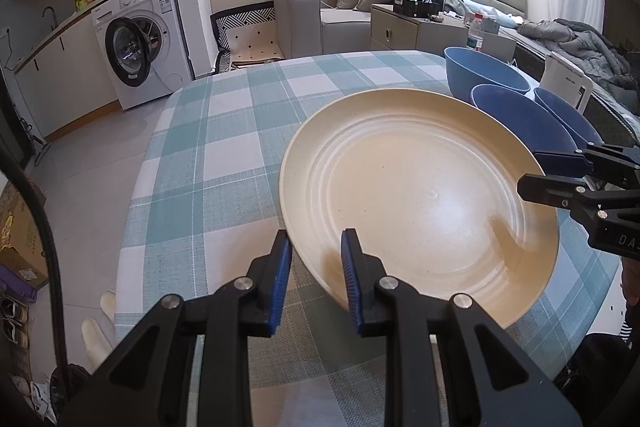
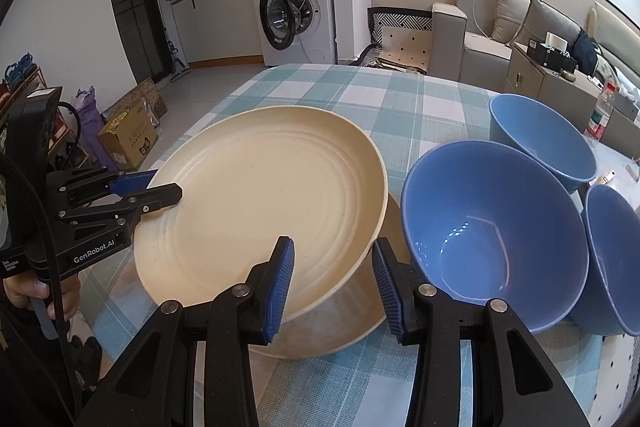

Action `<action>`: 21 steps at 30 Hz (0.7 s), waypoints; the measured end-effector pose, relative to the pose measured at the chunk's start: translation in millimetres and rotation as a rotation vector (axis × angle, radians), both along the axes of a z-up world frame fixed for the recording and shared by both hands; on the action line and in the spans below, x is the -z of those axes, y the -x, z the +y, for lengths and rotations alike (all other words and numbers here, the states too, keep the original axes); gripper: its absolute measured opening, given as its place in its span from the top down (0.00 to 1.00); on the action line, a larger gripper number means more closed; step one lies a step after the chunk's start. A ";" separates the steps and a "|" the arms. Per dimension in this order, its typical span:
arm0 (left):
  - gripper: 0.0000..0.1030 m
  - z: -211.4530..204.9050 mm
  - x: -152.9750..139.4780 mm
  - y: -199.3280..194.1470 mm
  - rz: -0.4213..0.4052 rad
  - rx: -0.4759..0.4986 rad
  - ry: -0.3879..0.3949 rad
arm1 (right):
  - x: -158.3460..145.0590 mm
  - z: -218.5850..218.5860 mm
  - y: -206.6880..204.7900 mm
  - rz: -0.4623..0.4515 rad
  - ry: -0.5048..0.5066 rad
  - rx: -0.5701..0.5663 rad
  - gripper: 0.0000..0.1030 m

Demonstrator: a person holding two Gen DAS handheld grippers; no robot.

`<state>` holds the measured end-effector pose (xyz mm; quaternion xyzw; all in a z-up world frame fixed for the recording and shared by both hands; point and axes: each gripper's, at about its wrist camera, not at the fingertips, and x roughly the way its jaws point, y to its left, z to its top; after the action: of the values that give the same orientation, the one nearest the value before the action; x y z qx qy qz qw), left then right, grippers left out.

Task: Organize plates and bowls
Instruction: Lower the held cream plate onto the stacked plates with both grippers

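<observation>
A large cream plate [image 1: 416,187] [image 2: 256,195] is tilted above a second cream plate [image 2: 360,311] that lies on the checked tablecloth. My left gripper [image 1: 316,267] straddles the upper plate's near rim, jaws a little apart around it; it also shows in the right wrist view [image 2: 160,189]. My right gripper [image 2: 332,283] is open, its fingers on either side of the upper plate's right rim; it also shows in the left wrist view [image 1: 540,173]. Three blue bowls stand to the right: one near [image 2: 492,231], one farther back [image 2: 540,139], one at the edge [image 2: 616,259].
The table with the blue-and-white checked cloth [image 1: 224,147] has its left edge close by. A white box [image 1: 568,83] and a water bottle [image 2: 600,115] stand beyond the bowls. A washing machine [image 1: 140,39] and sofa [image 1: 320,19] stand behind.
</observation>
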<state>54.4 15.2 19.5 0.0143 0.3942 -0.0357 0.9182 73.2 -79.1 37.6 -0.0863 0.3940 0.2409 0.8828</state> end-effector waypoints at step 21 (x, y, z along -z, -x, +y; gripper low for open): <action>0.78 -9.9 14.8 -6.1 0.022 0.020 -0.032 | 18.4 -0.7 9.9 -0.017 0.052 0.044 0.59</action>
<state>60.5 5.3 4.7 0.0325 0.4048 -0.0388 0.9130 63.2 -79.8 19.2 -0.1026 0.3945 0.2105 0.8886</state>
